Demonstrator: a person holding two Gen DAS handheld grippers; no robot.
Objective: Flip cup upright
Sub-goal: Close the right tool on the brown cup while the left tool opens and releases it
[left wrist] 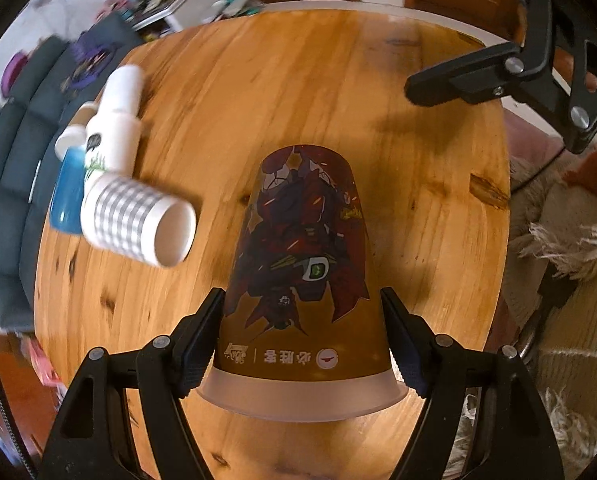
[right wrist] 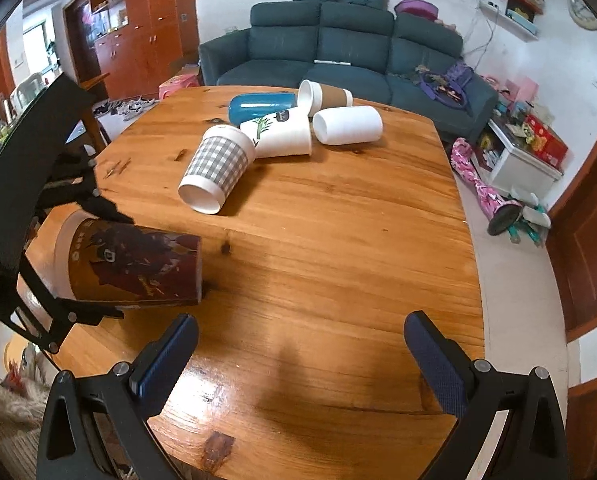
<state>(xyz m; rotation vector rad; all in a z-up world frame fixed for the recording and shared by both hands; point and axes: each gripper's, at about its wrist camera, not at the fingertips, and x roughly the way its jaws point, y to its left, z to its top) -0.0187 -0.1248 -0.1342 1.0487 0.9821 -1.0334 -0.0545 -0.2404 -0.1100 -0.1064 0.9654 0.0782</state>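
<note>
Clamping the printed paper cup [left wrist: 302, 248] near its rim, the left gripper [left wrist: 302, 336] holds it on its side over the wooden table [right wrist: 338, 240] — base pointing toward the checked cup [right wrist: 218, 166] in the pile of toppled cups. Beside the printed cup, the right gripper [right wrist: 300, 354] hangs spread wide, holding nothing.

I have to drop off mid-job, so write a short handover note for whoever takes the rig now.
Left gripper: shut on the printed cup, gripped near its rim, with the cup on its side above the wooden table.
Right gripper: open, holding nothing, over the near table edge.
Five other cups lie on their sides in a cluster at the far side: gingham cup, leaf-print cup, plain white cup, blue cup, brown-sleeve cup.
Done: printed cup grasped.
Left: turn it mouth-up, set it down, release.
</note>
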